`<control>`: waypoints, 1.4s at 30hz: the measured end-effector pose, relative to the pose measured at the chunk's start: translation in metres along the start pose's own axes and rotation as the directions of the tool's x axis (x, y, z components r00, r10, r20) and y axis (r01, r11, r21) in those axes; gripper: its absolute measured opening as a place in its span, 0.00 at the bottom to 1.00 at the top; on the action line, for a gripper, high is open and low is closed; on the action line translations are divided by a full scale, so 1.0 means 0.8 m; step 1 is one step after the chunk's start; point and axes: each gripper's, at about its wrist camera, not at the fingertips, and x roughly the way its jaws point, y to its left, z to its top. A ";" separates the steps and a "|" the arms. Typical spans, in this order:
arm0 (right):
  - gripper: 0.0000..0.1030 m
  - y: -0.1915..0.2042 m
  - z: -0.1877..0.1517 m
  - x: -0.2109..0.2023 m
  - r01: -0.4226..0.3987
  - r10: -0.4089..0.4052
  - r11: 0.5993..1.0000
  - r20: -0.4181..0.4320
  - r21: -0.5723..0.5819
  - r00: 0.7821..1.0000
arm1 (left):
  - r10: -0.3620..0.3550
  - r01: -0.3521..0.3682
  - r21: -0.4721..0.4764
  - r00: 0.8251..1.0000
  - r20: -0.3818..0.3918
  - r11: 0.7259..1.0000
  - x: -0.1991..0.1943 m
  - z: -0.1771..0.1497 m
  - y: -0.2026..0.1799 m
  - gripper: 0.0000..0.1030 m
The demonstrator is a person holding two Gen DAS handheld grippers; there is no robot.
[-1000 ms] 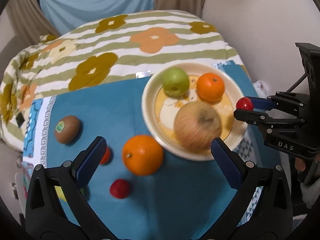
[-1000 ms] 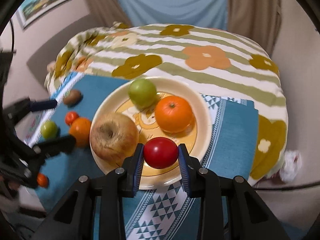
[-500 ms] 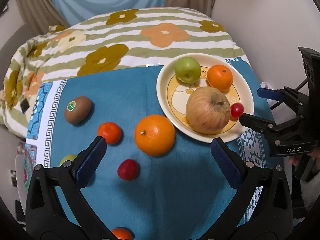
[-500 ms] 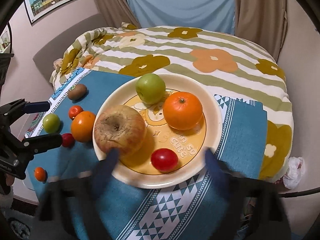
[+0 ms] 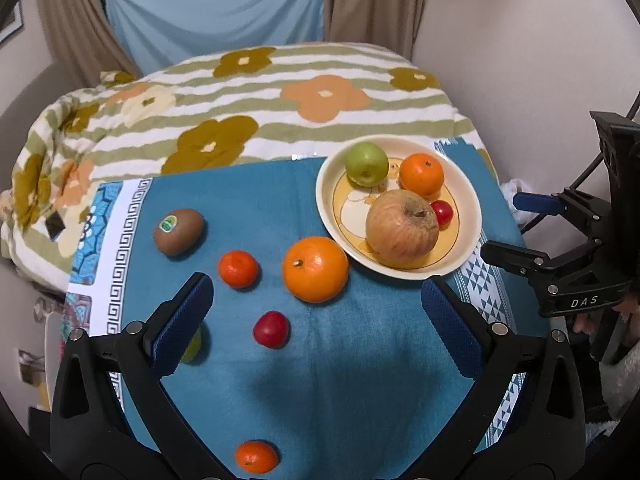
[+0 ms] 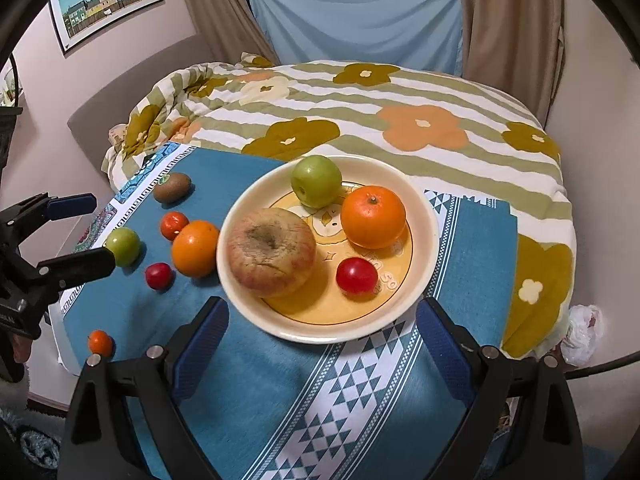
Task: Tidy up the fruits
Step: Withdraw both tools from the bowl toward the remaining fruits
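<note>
The small green round fruit (image 5: 192,346) hides behind the left tongs (image 5: 316,312). Both the left and the right tongs (image 6: 320,344) are wide and empty. The shiny red tomato (image 6: 357,275) sits in the smooth cream bowl (image 6: 424,216), beside a wrinkly apple (image 6: 272,251).

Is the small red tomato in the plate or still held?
In the plate: the tomato rests beside the apple, clear of the right gripper's open jaws.

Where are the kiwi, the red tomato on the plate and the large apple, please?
kiwi (image 5: 179,231): left wrist view, middle of its brown skin.
red tomato (image 6: 357,275): right wrist view, centre of its top.
large apple (image 6: 271,251): right wrist view, beside its stem hollow.
</note>
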 end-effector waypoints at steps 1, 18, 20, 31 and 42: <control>0.91 0.003 0.000 -0.004 0.005 -0.005 1.000 0.000 -0.003 1.000 | 0.001 -0.001 -0.002 1.000 0.005 1.000 -0.004 -0.001 0.002 1.00; 0.91 0.100 -0.001 -0.046 0.054 -0.054 0.996 0.000 0.067 0.999 | 0.005 -0.005 0.000 0.999 0.040 1.000 -0.068 -0.028 0.105 1.00; 0.91 0.114 -0.001 -0.046 0.058 -0.058 0.995 0.001 0.086 0.998 | -0.003 0.002 0.006 0.999 0.038 1.000 -0.072 -0.031 0.120 1.00; 0.91 0.194 -0.012 -0.031 0.108 -0.103 0.968 -0.033 0.226 0.994 | -0.086 0.086 0.066 0.996 -0.011 0.994 -0.067 -0.050 0.202 1.00; 0.91 0.267 -0.047 0.010 0.192 -0.166 0.917 -0.104 0.349 0.981 | -0.194 0.212 0.197 0.975 -0.104 0.957 -0.011 -0.070 0.228 1.00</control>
